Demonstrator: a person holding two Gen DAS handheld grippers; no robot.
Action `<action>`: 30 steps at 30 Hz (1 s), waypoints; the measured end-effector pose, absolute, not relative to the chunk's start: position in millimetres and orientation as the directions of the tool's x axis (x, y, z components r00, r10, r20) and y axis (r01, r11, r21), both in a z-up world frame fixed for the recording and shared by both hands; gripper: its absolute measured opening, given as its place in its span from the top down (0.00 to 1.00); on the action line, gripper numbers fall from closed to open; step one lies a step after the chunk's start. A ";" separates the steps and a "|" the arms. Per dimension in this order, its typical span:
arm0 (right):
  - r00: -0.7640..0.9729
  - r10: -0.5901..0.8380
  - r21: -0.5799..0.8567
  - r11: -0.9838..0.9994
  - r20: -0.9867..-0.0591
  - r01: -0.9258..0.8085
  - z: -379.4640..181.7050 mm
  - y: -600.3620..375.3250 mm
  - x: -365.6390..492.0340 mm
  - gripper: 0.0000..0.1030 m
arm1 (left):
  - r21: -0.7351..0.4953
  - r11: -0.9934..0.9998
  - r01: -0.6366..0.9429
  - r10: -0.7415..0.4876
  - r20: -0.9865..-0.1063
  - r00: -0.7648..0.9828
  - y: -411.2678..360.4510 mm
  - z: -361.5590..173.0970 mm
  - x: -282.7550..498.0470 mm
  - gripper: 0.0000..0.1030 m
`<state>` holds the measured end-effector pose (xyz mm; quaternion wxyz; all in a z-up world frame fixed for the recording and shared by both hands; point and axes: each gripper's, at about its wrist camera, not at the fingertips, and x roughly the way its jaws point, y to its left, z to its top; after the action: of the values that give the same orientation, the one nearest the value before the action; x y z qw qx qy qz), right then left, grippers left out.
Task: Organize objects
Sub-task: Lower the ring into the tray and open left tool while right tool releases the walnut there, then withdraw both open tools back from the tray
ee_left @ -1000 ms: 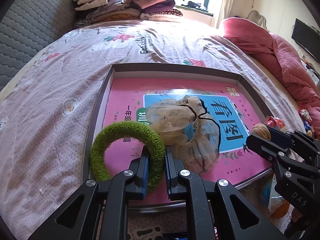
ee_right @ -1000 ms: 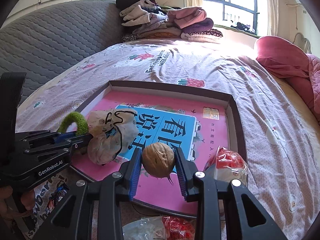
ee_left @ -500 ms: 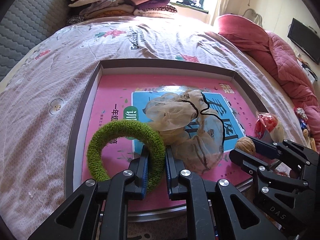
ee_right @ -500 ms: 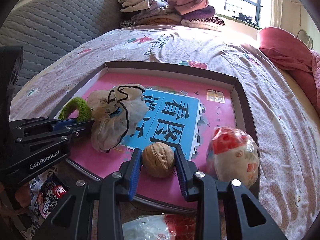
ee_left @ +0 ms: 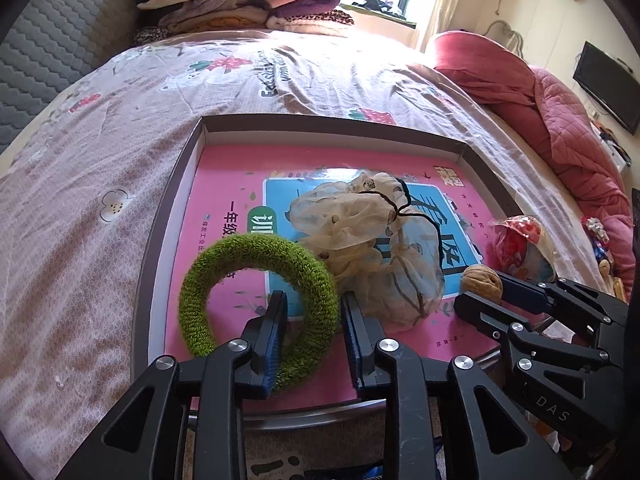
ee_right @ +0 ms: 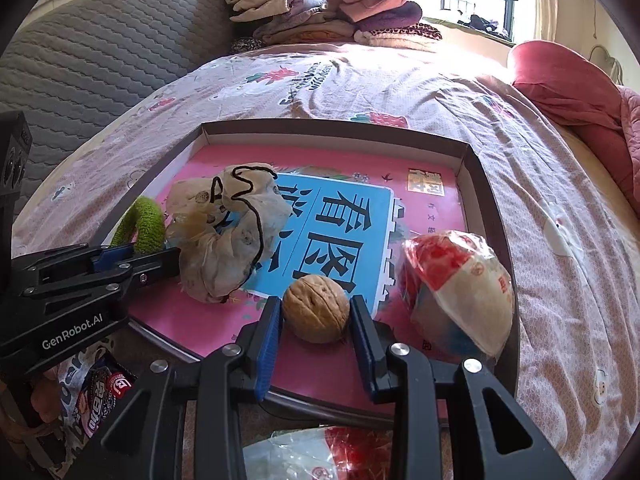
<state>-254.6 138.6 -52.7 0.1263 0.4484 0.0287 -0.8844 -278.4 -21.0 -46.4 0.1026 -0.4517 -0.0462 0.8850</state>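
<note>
Your left gripper (ee_left: 313, 312) has its jaws spread w/ a gap around the near-right arc of the green ring (ee_left: 256, 292), at the tray's (ee_left: 168, 216) near-left. Your right gripper (ee_right: 316, 316) brackets the walnut (ee_right: 316, 308), jaws slightly apart from it, near edge of tray. Beige scrunchie (ee_right: 228, 236) sits btwn; wrapped snack (ee_right: 456, 296) at right.

You have the tray (ee_left: 168, 216) lying on the bed (ee_left: 80, 208). Along its near edge, left to right: hair ring (ee_left: 256, 280), scrunchie (ee_left: 372, 248), walnut (ee_right: 316, 308), then wrapped snack (ee_right: 460, 296) against its right wall.
</note>
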 end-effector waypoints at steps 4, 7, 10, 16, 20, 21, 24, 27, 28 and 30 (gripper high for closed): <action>-0.565 -0.192 0.059 -0.968 -0.802 0.245 -52.1 138.7 -254.6 0.66 | -0.162 -0.976 -0.144 0.216 -0.784 -0.582 -20.5 -42.8 -273.1 0.61; -0.565 -0.191 0.061 -0.968 -0.803 0.242 -51.9 139.3 -253.9 0.64 | -0.153 -0.977 -0.149 0.212 -0.779 -0.589 -19.6 -39.6 -269.1 0.61; -0.571 -0.189 0.057 -0.969 -0.799 0.241 -49.5 139.6 -252.3 0.64 | -0.153 -0.977 -0.151 0.213 -0.772 -0.599 -19.4 -35.4 -264.5 0.61; -0.615 -0.178 0.032 -0.970 -0.768 0.241 -38.4 141.7 -242.2 0.62 | -0.146 -0.979 -0.139 0.201 -0.761 -0.617 -20.0 -27.1 -255.1 0.48; -0.634 -0.192 0.038 -0.968 -0.749 0.249 -31.5 143.9 -234.6 0.61 | -0.141 -0.983 -0.121 0.186 -0.759 -0.624 -21.2 -24.1 -249.9 0.47; -0.637 -0.194 0.040 -0.968 -0.746 0.249 -30.1 144.3 -233.5 0.61 | -0.141 -0.984 -0.111 0.179 -0.760 -0.625 -21.5 -23.8 -248.1 0.47; -0.647 -0.196 0.043 -0.969 -0.737 0.245 -25.6 145.7 -231.1 0.61 | -0.147 -0.984 -0.100 0.177 -0.760 -0.625 -22.2 -23.3 -241.1 0.45; -0.660 -0.195 0.042 -0.970 -0.726 0.240 -20.4 147.1 -227.8 0.61 | -0.145 -0.985 -0.090 0.169 -0.758 -0.630 -22.7 -21.0 -232.7 0.43; -0.661 -0.196 0.042 -0.970 -0.725 0.241 -19.0 147.6 -226.9 0.61 | -0.148 -0.985 -0.089 0.170 -0.756 -0.633 -22.8 -20.0 -230.1 0.43; -0.661 -0.201 0.050 -0.969 -0.723 0.241 -16.8 148.1 -224.0 0.61 | -0.153 -0.984 -0.091 0.175 -0.752 -0.635 -23.2 -17.9 -223.5 0.43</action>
<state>-224.0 148.1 -16.8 0.1212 0.3936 0.0250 -0.9109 -223.5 -23.2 -17.9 0.0736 -0.4207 -0.0503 0.9028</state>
